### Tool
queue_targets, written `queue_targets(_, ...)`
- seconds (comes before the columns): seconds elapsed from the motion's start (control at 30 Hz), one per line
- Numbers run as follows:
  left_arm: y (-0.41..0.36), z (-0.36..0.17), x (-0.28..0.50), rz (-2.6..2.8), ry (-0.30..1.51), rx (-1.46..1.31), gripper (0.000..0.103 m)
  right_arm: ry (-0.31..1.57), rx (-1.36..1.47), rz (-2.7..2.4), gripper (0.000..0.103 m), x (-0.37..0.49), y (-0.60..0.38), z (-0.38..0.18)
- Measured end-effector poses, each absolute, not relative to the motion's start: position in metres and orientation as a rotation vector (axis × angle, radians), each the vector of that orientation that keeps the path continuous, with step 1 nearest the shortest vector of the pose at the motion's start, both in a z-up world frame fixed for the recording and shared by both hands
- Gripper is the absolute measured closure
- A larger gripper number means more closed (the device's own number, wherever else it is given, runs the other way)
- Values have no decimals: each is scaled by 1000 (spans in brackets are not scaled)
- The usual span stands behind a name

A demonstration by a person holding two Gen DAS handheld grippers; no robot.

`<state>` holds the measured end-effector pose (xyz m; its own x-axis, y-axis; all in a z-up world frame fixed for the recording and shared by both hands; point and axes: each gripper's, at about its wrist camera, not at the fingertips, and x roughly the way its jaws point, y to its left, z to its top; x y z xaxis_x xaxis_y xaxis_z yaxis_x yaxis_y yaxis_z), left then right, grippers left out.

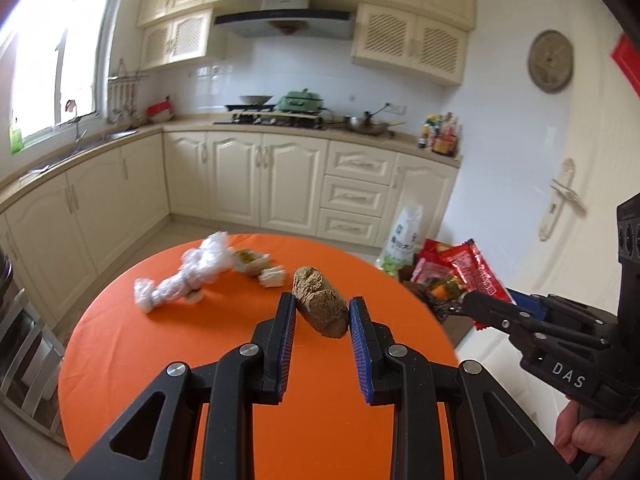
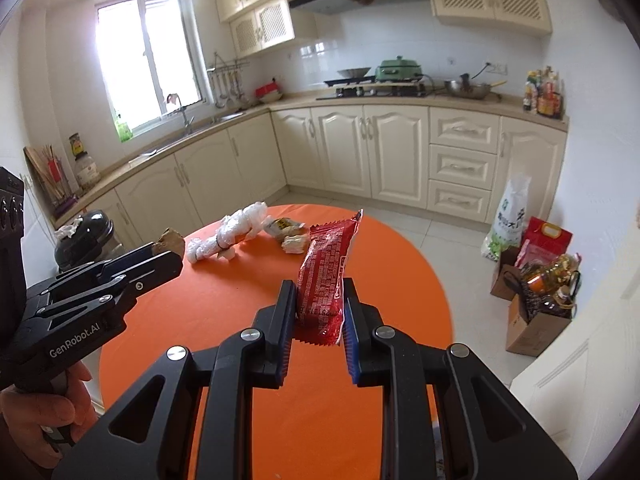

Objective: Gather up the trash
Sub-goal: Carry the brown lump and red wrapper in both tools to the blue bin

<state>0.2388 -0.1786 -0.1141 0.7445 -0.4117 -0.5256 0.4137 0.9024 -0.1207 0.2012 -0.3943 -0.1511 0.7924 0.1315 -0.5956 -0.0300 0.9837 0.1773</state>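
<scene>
My left gripper (image 1: 322, 304) is shut on a crumpled brown paper wad (image 1: 320, 306), held up above the round orange table (image 1: 160, 360). My right gripper (image 2: 320, 292) is shut on a red snack wrapper (image 2: 326, 276), also lifted off the table. Each gripper shows in the other's view: the right gripper (image 1: 460, 306) with the red wrapper (image 1: 476, 270) at the right, the left gripper (image 2: 176, 252) with the brown wad (image 2: 172, 242) at the left. On the table's far side lie a white plastic bundle (image 2: 228, 238), a small yellow-printed packet (image 2: 282, 226) and a white crumpled scrap (image 2: 295, 243).
A black bin (image 2: 86, 236) with white paper on its lid stands left of the table. Cardboard boxes with oil bottles (image 2: 540, 304), a red bag (image 2: 544, 240) and a white sack (image 2: 506, 220) sit on the floor at the right. Cream kitchen cabinets (image 2: 360, 148) run behind.
</scene>
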Motion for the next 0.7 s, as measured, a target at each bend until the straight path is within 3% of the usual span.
queue_targets(0.33, -261, -113, 182, -665, 577, 75, 80, 620, 243, -110, 82, 108, -476, -144)
queue_targets(0.7, -385, -182, 167, -872, 760, 264, 80, 791, 387, -311, 82, 61, -576, -233)
